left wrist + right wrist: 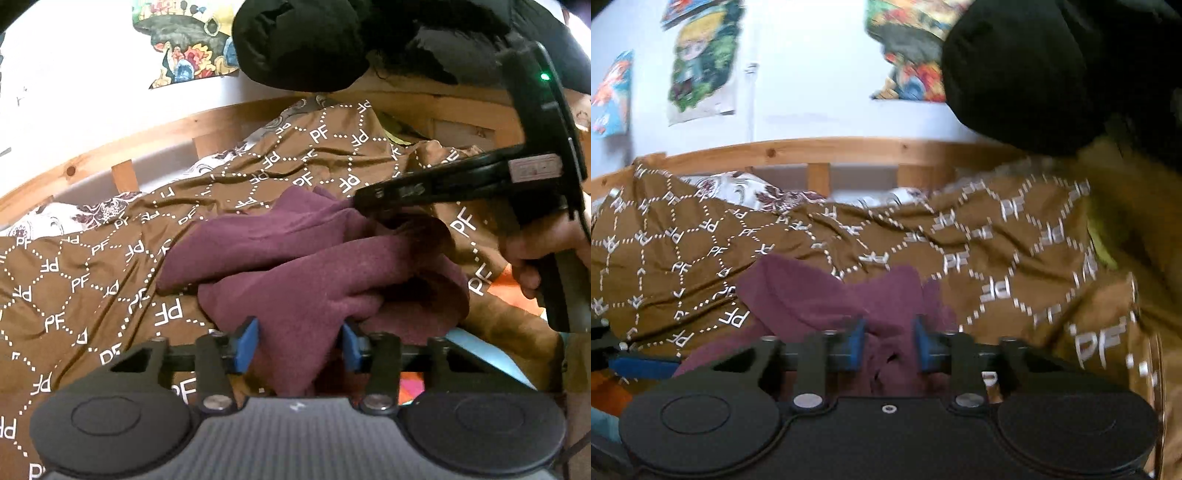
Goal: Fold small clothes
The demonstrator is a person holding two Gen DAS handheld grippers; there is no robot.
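Maroon garment (pixel 295 266) lies bunched on the brown patterned bedspread (pixel 74 266), near the bed's front edge. Left hand-held gripper (pixel 300 345) has its blue pads (pixel 248 343) clamped on a near fold of the cloth. Right hand-held gripper (pixel 889 345) has its jaws drawn together on another bunch at the garment's far side. With 2 grips set, I judge it best to lift together, pull the cloth taut and flat, then fold evenly.

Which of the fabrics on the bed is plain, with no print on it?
The maroon garment, bunched in the middle between both sets of jaws. The brown bedspread under it has white letters and dotted lines; the white sheet behind has a dark floral print.
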